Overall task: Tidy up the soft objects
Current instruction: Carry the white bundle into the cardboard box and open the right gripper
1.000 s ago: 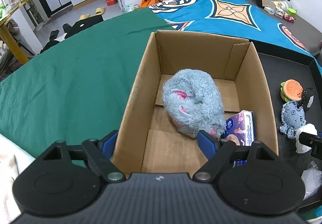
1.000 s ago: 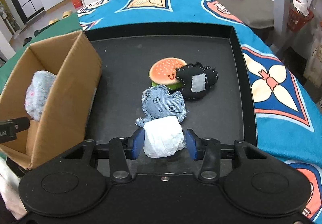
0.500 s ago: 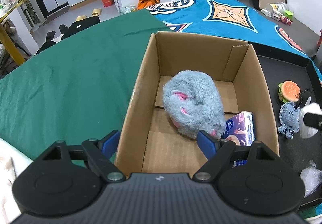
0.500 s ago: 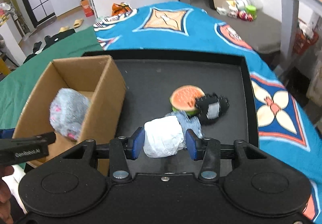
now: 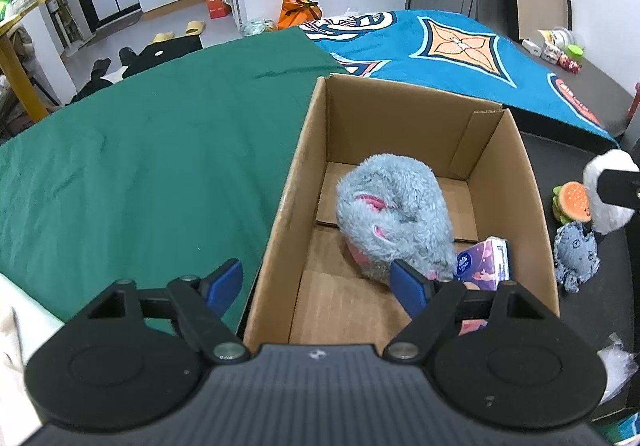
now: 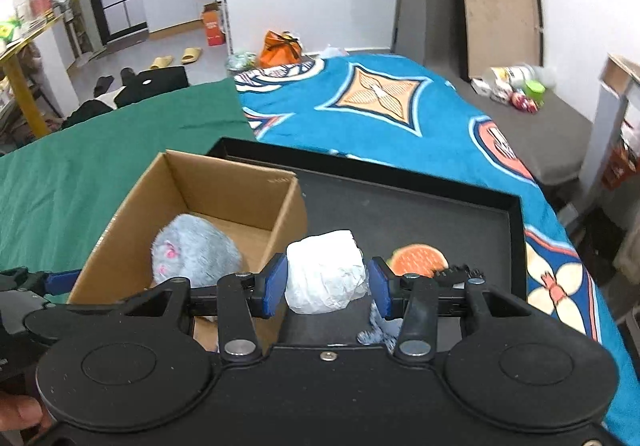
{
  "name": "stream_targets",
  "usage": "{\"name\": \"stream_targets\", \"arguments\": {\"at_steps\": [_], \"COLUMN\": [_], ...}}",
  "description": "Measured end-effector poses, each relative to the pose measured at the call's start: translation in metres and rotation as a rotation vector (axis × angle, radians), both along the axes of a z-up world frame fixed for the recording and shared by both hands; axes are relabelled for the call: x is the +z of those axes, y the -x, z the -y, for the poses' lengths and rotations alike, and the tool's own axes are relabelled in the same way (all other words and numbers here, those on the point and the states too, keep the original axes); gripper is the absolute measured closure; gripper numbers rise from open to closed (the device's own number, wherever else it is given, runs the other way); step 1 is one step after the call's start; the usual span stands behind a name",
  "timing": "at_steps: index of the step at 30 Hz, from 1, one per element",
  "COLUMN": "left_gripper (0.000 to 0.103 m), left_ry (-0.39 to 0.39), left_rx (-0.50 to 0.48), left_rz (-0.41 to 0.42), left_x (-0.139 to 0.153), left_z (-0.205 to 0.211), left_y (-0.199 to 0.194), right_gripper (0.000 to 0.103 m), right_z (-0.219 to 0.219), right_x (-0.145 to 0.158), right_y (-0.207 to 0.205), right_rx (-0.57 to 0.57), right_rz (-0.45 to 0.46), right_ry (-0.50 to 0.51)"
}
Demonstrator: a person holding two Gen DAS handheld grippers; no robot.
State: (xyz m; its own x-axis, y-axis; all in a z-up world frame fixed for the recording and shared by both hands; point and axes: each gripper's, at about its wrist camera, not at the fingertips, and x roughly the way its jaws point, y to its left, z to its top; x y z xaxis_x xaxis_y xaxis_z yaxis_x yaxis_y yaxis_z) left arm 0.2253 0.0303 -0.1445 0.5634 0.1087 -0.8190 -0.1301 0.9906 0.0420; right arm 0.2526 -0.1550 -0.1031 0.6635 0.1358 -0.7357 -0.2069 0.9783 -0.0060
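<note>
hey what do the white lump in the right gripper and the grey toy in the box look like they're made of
White lump: looks like crumpled paper or thin wrap, matte, with sharp creases and folds; the filling is hidden. Grey toy: long-pile plush, fuzzy fibres with pink patches. Box: plain brown cardboard, raw cut edges and folded flaps.

White wad (image 6: 325,273) aloft; grey plush (image 5: 394,219) in box (image 5: 288,201).

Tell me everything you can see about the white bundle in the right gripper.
The white bundle is a crumpled, roughly cube-shaped lump that looks like paper or thin plastic, with creased faces. The right gripper clamps it from both sides, its blue pads pressing in. It hangs in the air beside the cardboard box, above the black tray.
</note>
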Motion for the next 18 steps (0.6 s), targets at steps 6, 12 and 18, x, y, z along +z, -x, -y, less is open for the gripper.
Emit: {"name": "stream_targets", "arguments": {"at_steps": [6, 12, 18], "left_gripper": [0.026, 0.036, 0.065], "left_ry": [0.014, 0.048, 0.11], "left_rx": [0.006, 0.024, 0.051], "left_rz": [0.023, 0.026, -0.018], "left_x": [0.001, -0.001, -0.011], "left_z": [-0.001, -0.011, -0.025], "left_y": [0.001, 0.001, -0.002], "right_gripper": [0.059, 0.059, 0.059], "right_z": [-0.024, -0.047, -0.067], "right_x": [0.007, 0.009, 0.008], "right_y": [-0.004, -0.011, -0.017], "right_rx": [0.07, 0.118, 0.159], "right_rz": [0.032, 0.053, 0.06], "right_ry": [0.033, 0.057, 0.083]}}
